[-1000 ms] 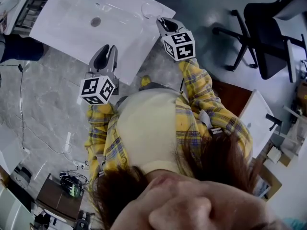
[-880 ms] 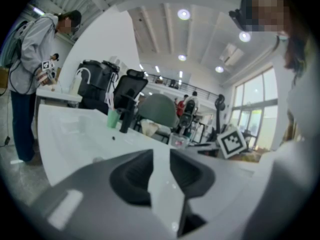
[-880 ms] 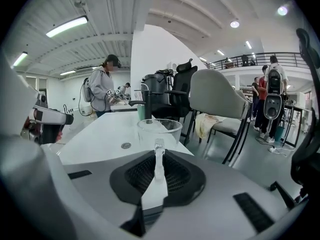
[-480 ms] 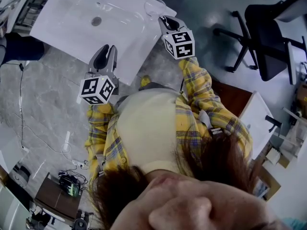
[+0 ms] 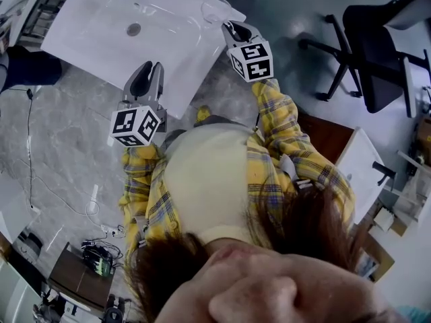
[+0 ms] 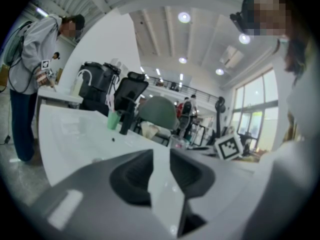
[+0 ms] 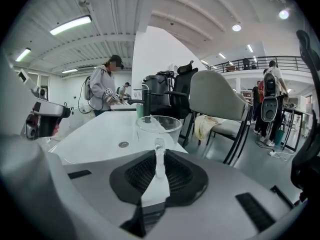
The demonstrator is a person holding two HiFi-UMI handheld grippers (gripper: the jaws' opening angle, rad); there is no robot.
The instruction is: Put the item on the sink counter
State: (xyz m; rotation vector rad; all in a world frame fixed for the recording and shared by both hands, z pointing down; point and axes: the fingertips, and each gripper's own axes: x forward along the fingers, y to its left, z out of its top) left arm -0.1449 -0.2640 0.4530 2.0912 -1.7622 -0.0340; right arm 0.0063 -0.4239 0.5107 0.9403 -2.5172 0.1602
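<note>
Cup (image 7: 158, 125): clear glass, its handle pinched between the nearly closed jaws of the right gripper (image 7: 159, 156), at a corner of the table (image 7: 95, 134). Whether its base touches the table cannot be told. The left gripper (image 6: 161, 156) hangs over the table edge, jaws spread, empty. Lower the cup level until the base seats flat, inboard of the edge and short of the drain (image 7: 123, 144). Only then release.
</note>
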